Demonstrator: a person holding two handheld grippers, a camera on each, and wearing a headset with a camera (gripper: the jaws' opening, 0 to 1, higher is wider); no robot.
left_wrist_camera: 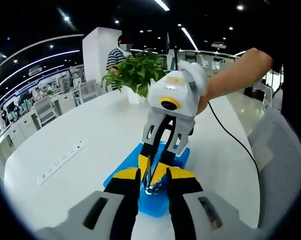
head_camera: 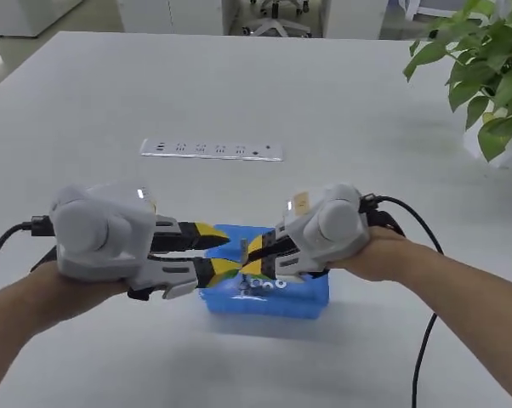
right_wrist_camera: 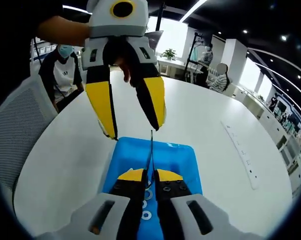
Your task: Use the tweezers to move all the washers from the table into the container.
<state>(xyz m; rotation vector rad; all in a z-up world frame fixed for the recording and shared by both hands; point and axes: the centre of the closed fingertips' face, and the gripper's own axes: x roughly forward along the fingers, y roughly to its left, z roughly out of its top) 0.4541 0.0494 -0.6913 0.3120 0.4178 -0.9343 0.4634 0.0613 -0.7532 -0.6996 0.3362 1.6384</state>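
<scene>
"Head view first: where is the container?"

"The flat blue rectangular container [head_camera: 305,303] lies on the white table [head_camera: 324,102], right beneath both tools. Small silver ring-shaped washers [head_camera: 261,286] lie inside it."

"And the right claw [right_wrist_camera: 150,174]?"

"Clenched on the thin metal tweezers [right_wrist_camera: 151,149]. In the right gripper view they run straight out from between the two black-and-yellow jaws, over the blue floor of the container, with more washers just below the jaws."

"The left claw [right_wrist_camera: 135,131]?"

"Released. The right gripper view shows its two yellow-tipped jaws spread apart, facing the tweezers from the far side of the container, nothing gripped between them."

"Do the tweezers touch it?"

"Their tip points into that gap; whether it touches either jaw, I cannot tell."

"Anything else on the table?"

"A long white power strip [head_camera: 212,150] lies well beyond the container, and a green leafy plant [head_camera: 486,68] stands at the far right corner. A black cable trails from each tool."
</scene>
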